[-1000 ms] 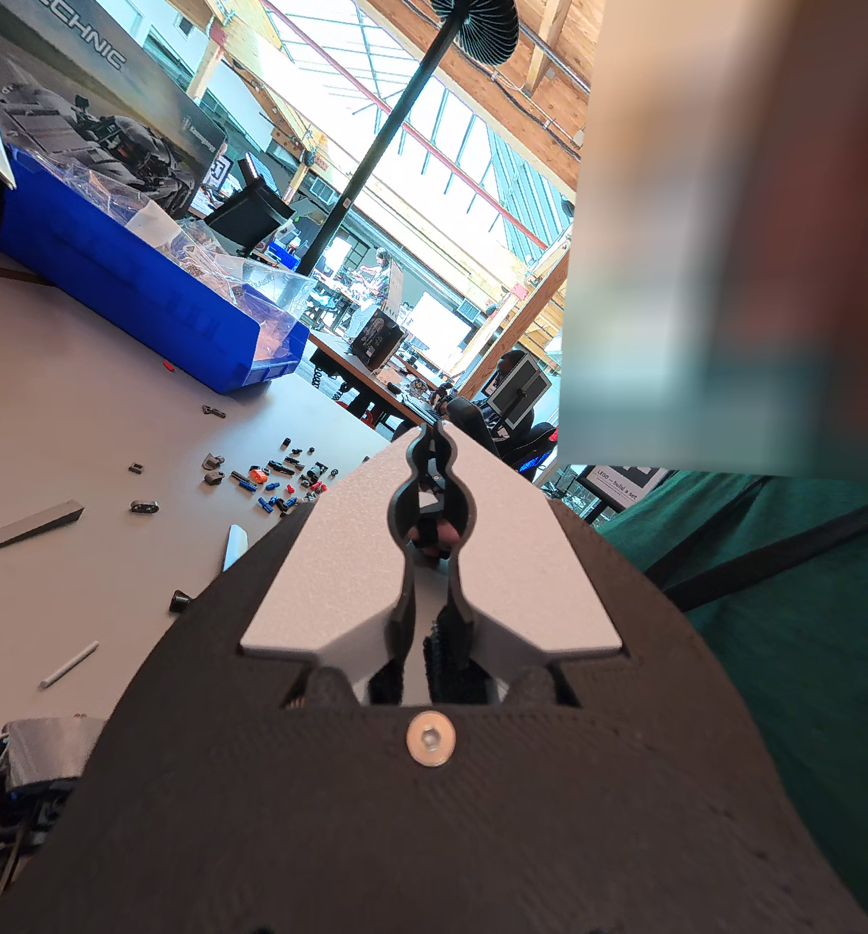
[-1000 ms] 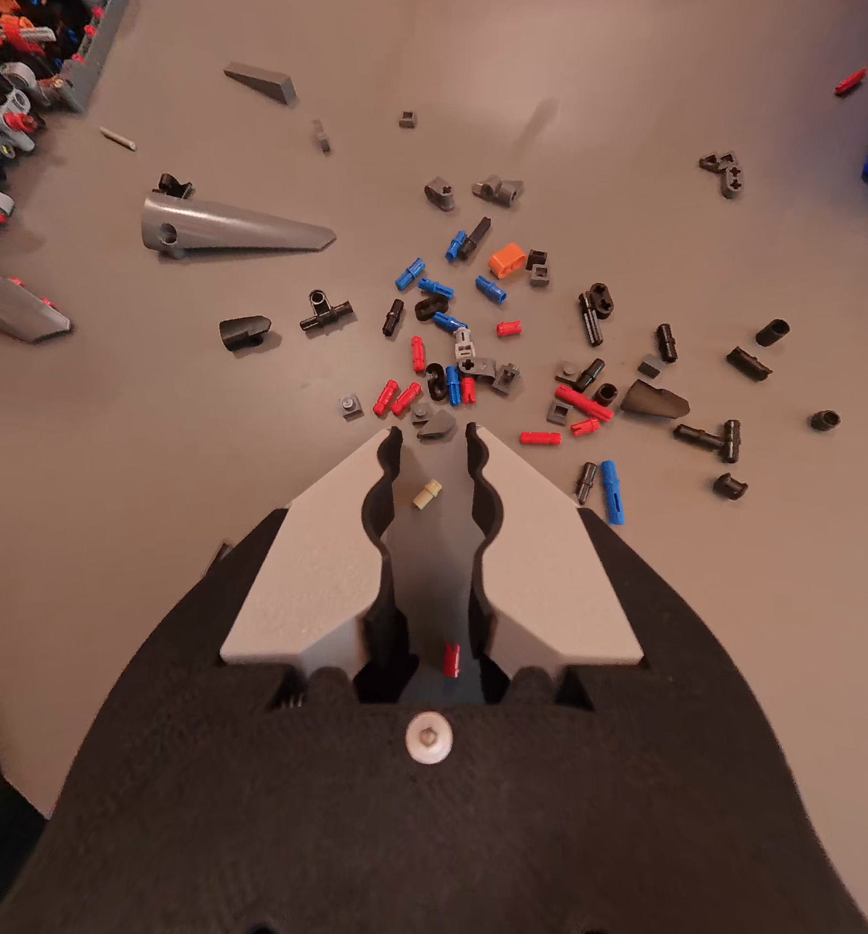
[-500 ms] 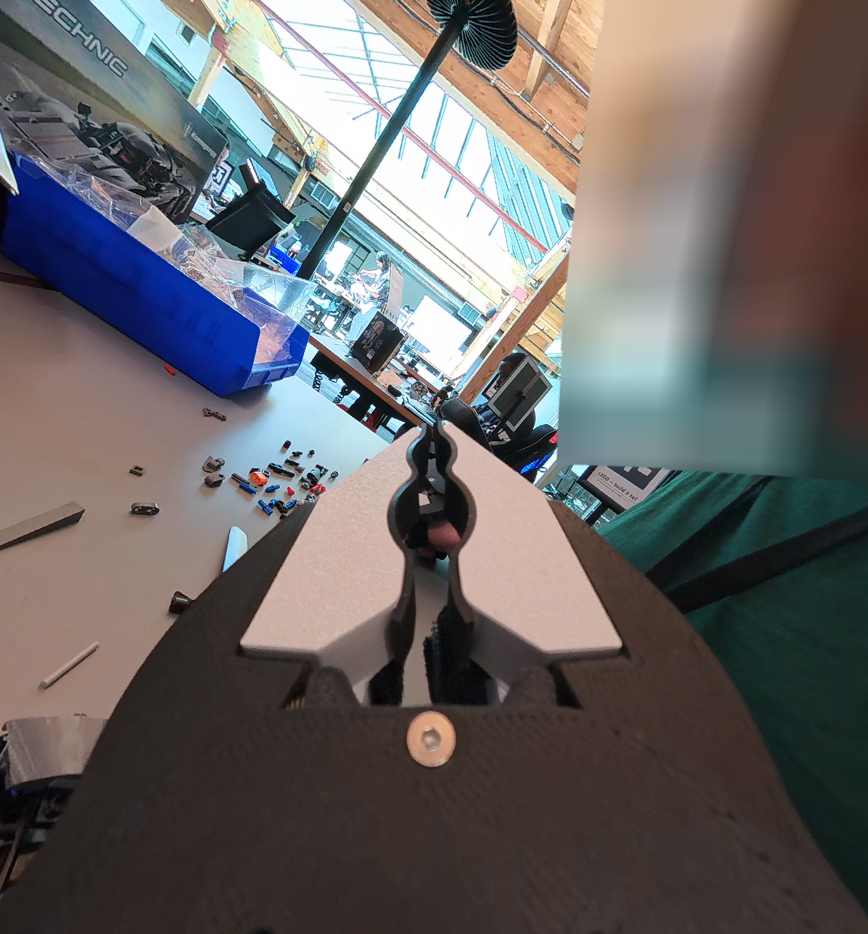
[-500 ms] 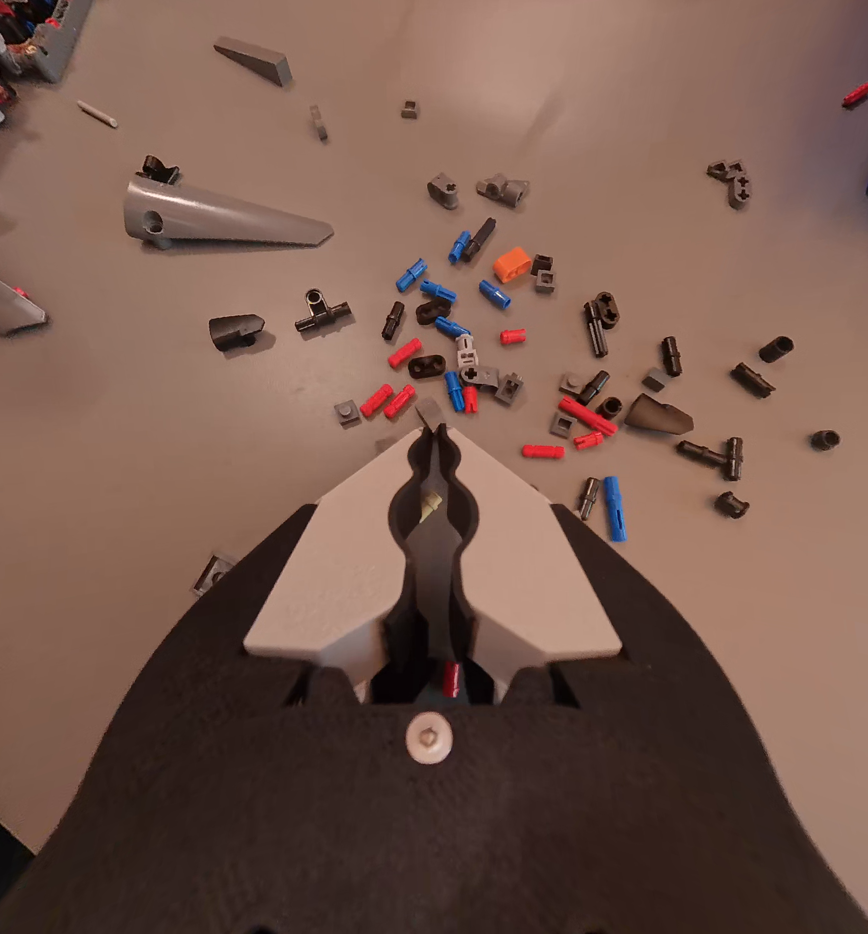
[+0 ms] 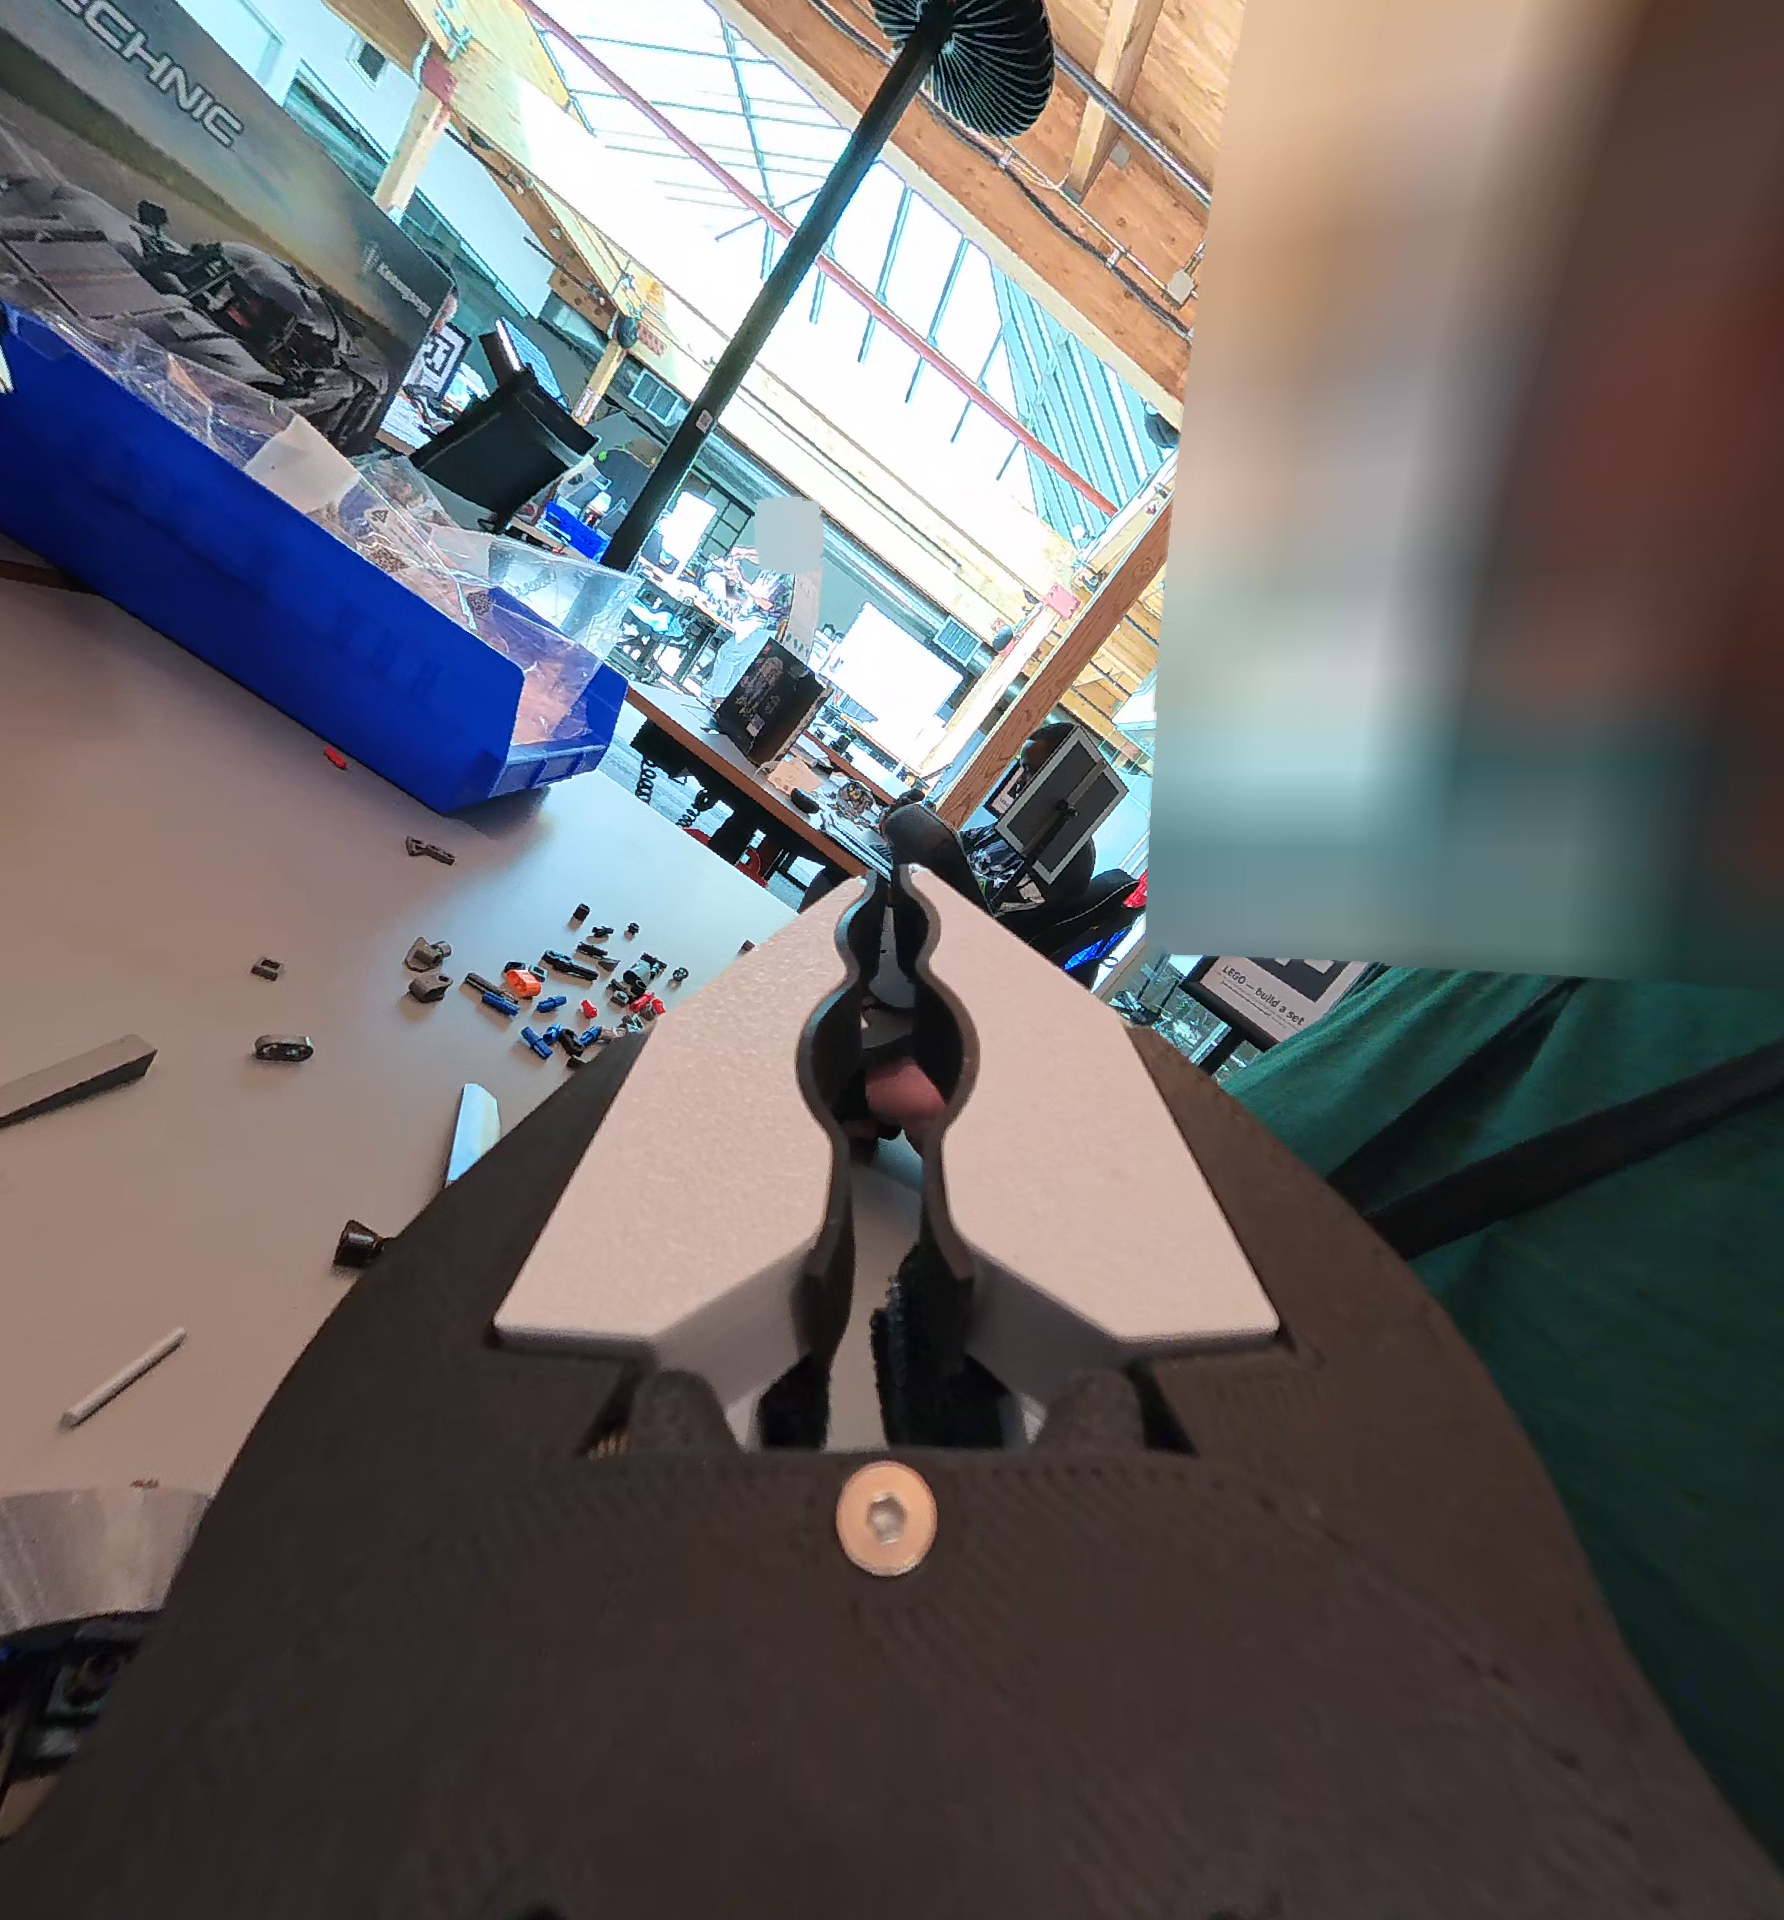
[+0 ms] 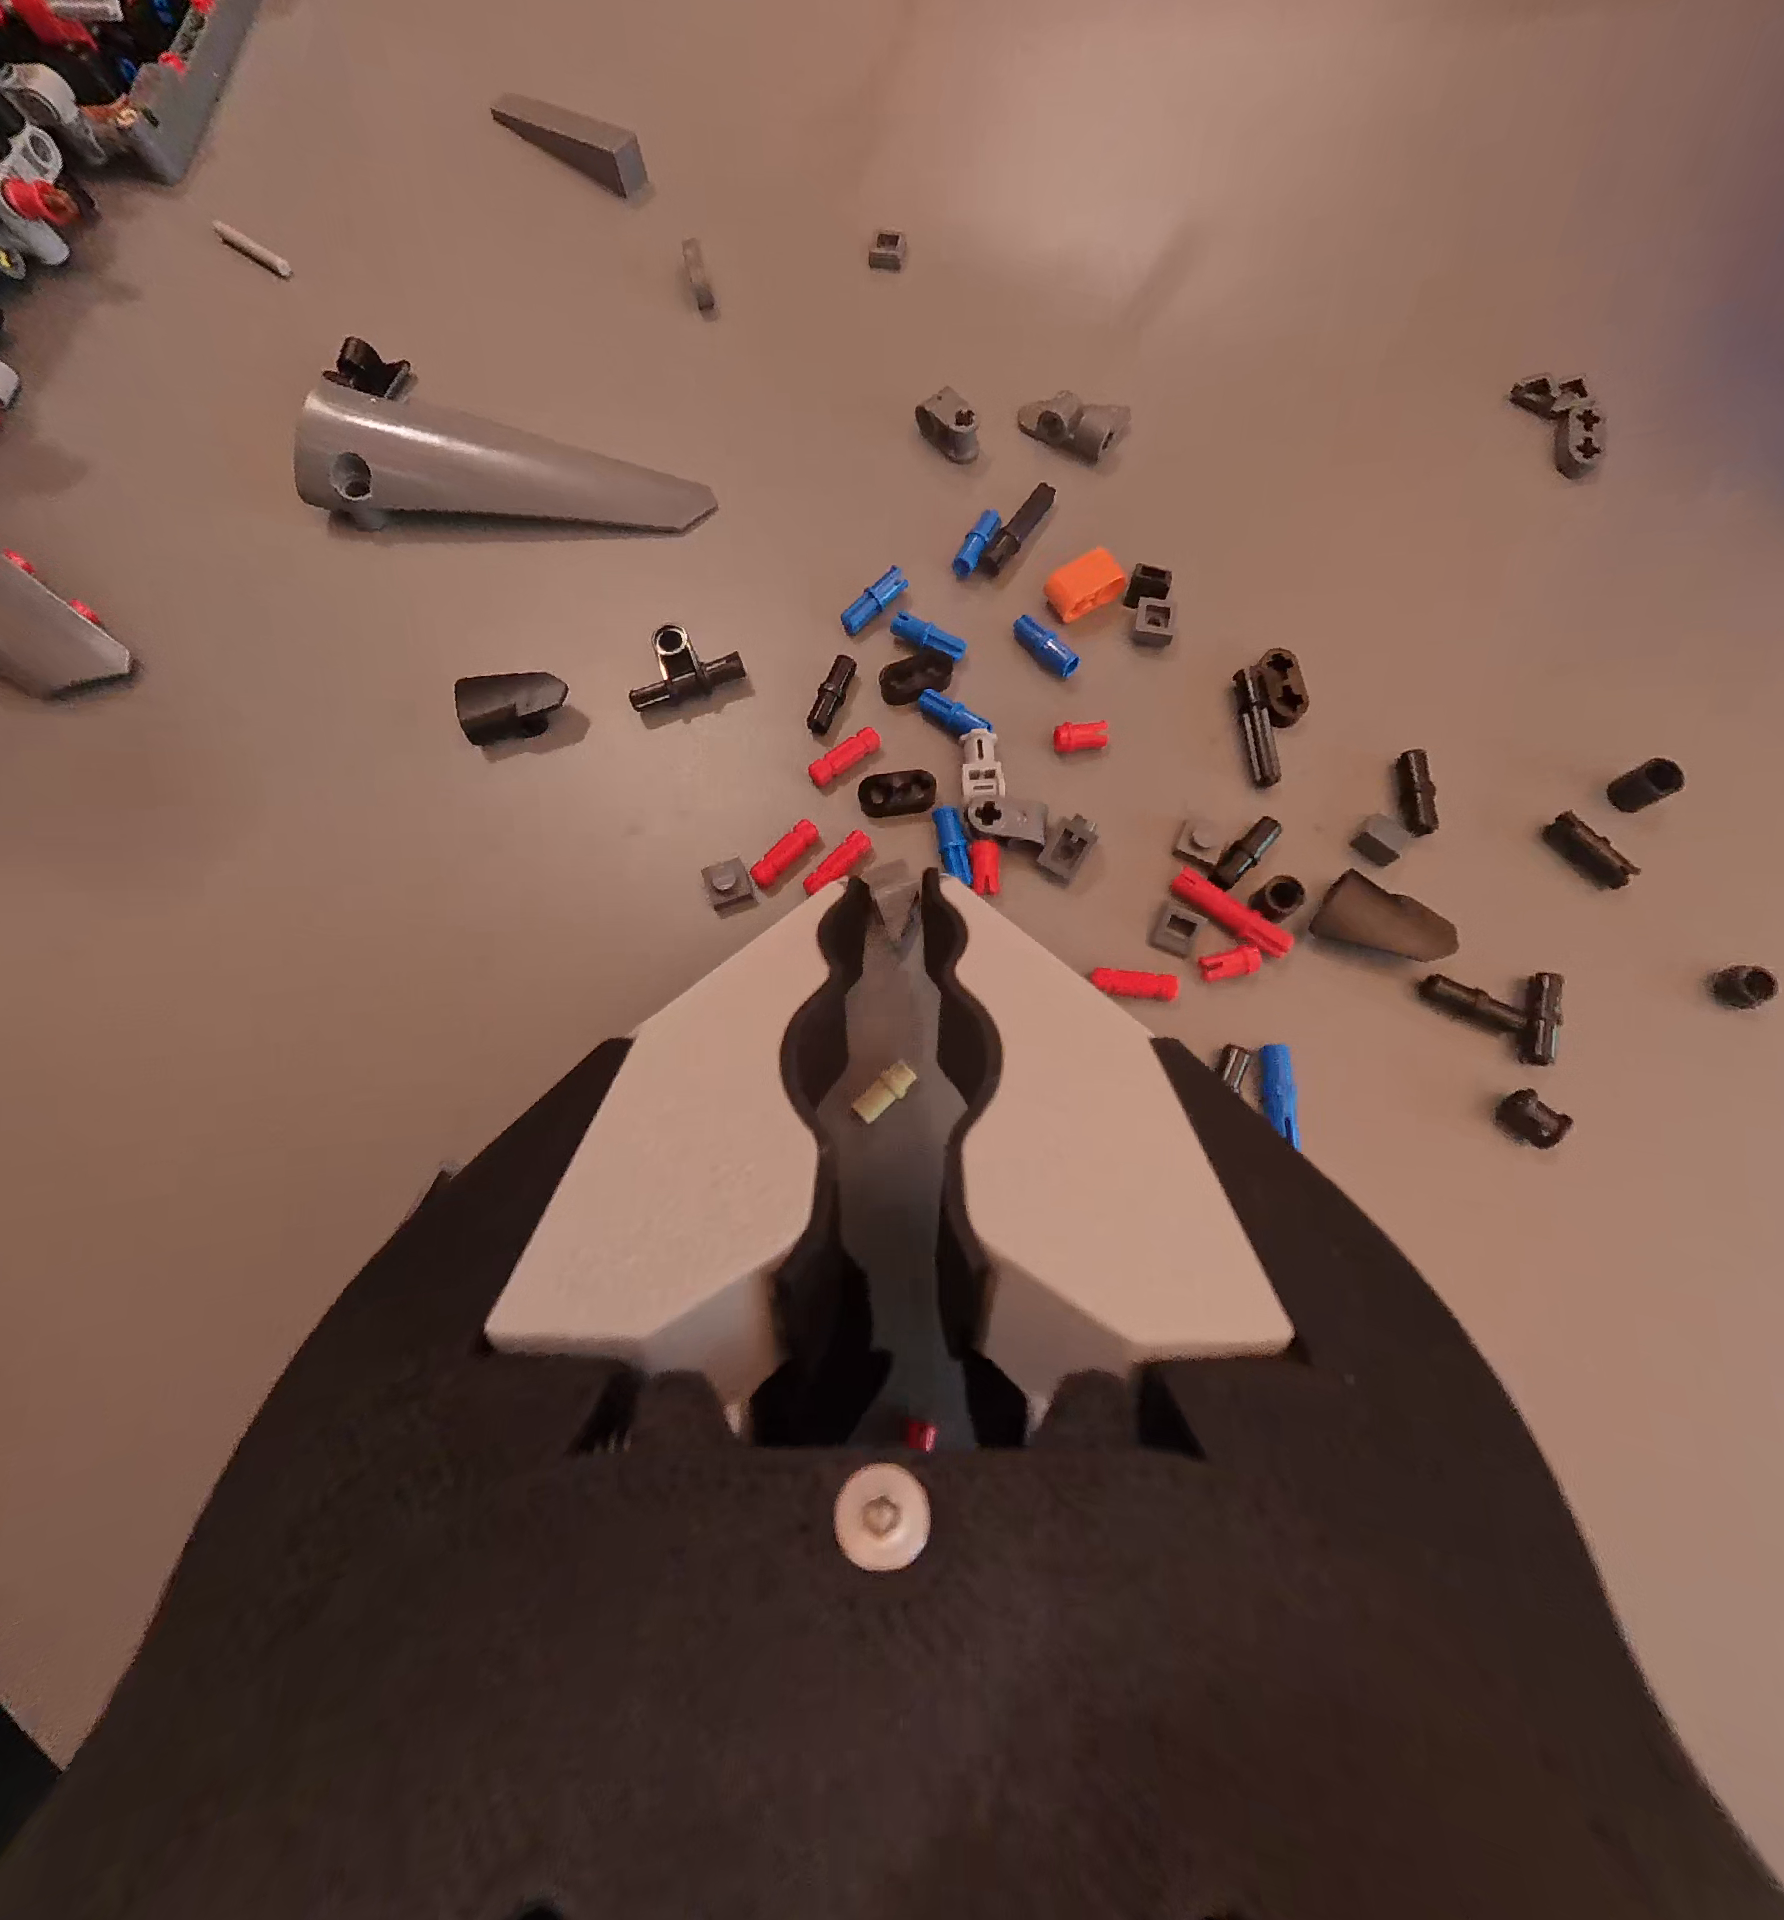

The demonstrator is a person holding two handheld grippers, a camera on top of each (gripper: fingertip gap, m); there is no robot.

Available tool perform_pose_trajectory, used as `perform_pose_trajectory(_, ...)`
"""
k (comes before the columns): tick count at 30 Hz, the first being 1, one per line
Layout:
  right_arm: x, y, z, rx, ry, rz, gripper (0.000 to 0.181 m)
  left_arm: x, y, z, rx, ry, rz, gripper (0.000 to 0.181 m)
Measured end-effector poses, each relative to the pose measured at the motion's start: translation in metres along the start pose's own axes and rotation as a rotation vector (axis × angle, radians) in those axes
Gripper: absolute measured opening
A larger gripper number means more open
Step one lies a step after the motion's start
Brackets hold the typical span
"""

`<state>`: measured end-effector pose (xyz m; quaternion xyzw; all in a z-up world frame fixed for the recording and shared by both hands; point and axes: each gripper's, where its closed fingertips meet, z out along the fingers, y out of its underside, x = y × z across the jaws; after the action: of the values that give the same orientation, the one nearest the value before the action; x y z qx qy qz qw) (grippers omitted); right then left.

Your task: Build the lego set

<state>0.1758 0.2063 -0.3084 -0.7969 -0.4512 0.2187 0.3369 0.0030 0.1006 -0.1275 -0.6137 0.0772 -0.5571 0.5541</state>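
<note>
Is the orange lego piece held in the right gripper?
No, the orange piece lies on the table among loose pins, well beyond the right gripper.

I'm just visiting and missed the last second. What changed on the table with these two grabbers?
The right gripper went from open to closed, its tips pinching a small grey piece at the near edge of the scattered pins. The tan pin still lies loose between its fingers. The left gripper stayed shut and raised off the table; the other loose parts have not moved.
</note>
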Motion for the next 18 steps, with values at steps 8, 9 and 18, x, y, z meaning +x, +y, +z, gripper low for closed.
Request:
perform_pose_trajectory(8,-0.007,-0.006,-0.005,0.05,-0.029,0.005,0.006,-0.001,0.008,0.003,-0.044,-0.021,0.03,0.001)
perform_pose_trajectory(9,-0.011,-0.009,-0.008,0.075,-0.051,0.023,0.006,-0.002,0.014,0.007,-0.087,-0.044,0.063,0.003)
perform_pose_trajectory(18,-0.078,-0.056,-0.038,0.264,-0.485,0.226,0.006,-0.027,0.089,0.035,-0.592,-0.332,0.64,0.021)
